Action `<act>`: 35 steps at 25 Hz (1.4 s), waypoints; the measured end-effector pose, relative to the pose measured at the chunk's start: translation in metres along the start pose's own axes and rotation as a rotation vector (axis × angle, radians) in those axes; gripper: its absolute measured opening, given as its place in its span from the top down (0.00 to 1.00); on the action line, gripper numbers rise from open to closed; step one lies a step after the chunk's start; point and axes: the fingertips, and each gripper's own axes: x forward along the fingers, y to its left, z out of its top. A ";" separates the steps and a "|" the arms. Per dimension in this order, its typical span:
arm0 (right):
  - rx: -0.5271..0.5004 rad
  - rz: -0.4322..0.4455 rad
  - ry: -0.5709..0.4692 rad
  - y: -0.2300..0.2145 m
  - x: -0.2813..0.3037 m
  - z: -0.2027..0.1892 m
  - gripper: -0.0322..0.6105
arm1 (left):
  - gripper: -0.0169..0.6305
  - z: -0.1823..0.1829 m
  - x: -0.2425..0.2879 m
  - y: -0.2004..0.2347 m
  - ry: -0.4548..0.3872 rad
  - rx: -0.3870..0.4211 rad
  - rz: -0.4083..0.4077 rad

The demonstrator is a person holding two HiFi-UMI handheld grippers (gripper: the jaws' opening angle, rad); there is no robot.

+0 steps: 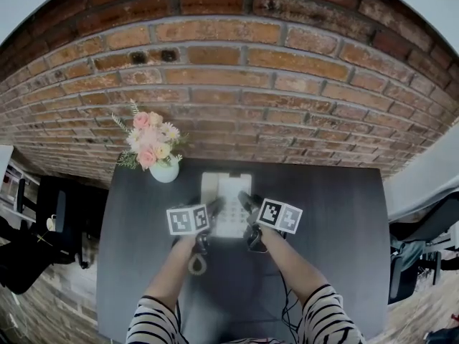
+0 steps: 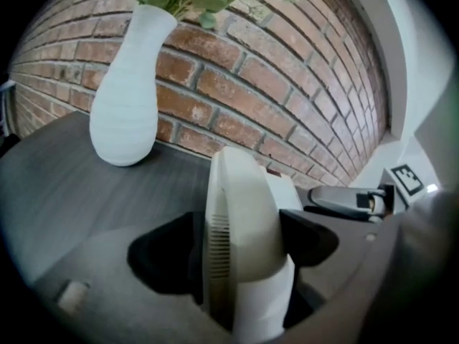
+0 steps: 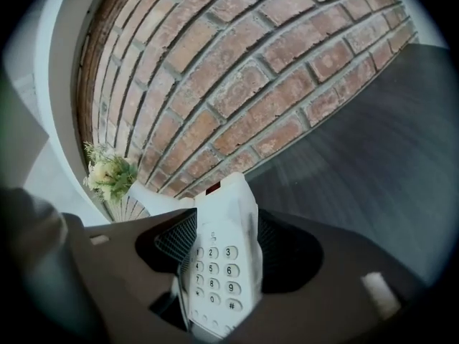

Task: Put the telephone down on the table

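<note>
A white telephone [image 1: 228,199] lies on the dark table [image 1: 337,228] near the brick wall. My left gripper [image 1: 214,208] straddles its left side, where the handset [image 2: 240,221] stands between the wide black jaws. My right gripper [image 1: 247,203] straddles the right side, and the keypad [image 3: 219,264] fills the space between its jaws. Both grippers [image 2: 240,253] [image 3: 219,253] look open, with the pads close beside the phone's sides and not visibly pressing. The phone's underside is hidden.
A white vase of pink flowers [image 1: 163,169] stands left of the phone by the wall, and it shows as the vase [image 2: 125,106] in the left gripper view. A thin cable [image 1: 287,299] runs toward me. Dark chairs [image 1: 43,228] [image 1: 423,242] flank the table.
</note>
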 end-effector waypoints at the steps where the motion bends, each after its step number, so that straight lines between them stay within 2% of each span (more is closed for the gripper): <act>1: -0.022 0.006 -0.014 0.003 -0.005 0.001 0.54 | 0.40 0.002 -0.004 0.000 -0.013 0.012 0.009; 3: -0.068 0.024 -0.051 0.010 -0.017 0.003 0.61 | 0.39 0.002 -0.012 0.000 -0.028 0.036 0.022; 9: -0.162 0.031 -0.081 0.019 -0.051 -0.011 0.66 | 0.39 0.001 -0.050 -0.015 -0.103 0.096 0.040; 17: -0.157 0.045 -0.094 0.035 -0.107 -0.052 0.76 | 0.64 -0.018 -0.112 -0.052 -0.173 0.173 0.069; 22: -0.170 0.071 -0.129 0.049 -0.154 -0.072 0.87 | 0.80 -0.036 -0.152 -0.080 -0.207 0.192 0.062; 26: -0.221 0.092 -0.176 0.061 -0.195 -0.078 0.95 | 0.85 -0.056 -0.185 -0.105 -0.226 0.217 0.069; 31: -0.328 0.128 -0.195 0.077 -0.244 -0.094 0.95 | 0.97 -0.082 -0.226 -0.142 -0.268 0.249 0.065; 35: -0.389 0.160 -0.190 0.087 -0.282 -0.112 0.95 | 0.97 -0.109 -0.256 -0.166 -0.287 0.224 0.064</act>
